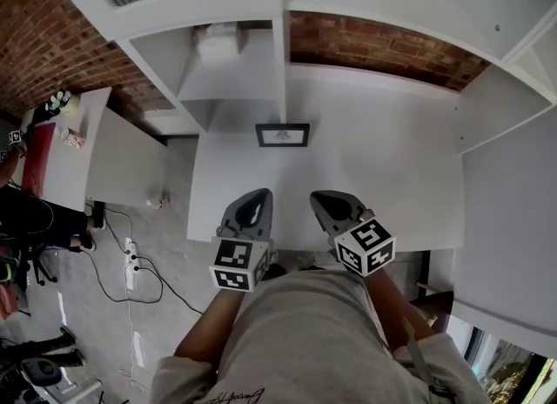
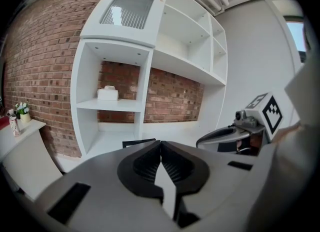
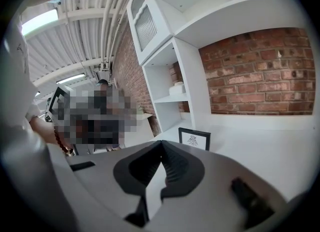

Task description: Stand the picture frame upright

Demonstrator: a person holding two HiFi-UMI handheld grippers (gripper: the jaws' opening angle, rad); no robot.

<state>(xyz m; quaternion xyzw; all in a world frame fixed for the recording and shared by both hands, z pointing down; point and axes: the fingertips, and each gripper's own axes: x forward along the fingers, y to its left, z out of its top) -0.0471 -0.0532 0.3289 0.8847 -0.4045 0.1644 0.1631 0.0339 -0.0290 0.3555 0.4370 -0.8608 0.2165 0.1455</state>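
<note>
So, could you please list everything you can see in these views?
picture frame: one, black, standing on the white counter ahead of both tongs
box: one, white, on the left cubby's shelf
shelving unit: one, white, against the wall
brick wall: one, red-brown, behind the shelves
side table: one, white, left of the unit
potted plant: one, green, on the side table
power strip: one, white, on the floor with black cables
left tongs: one, grey, shut, empty
right tongs: one, grey, shut, empty
</note>
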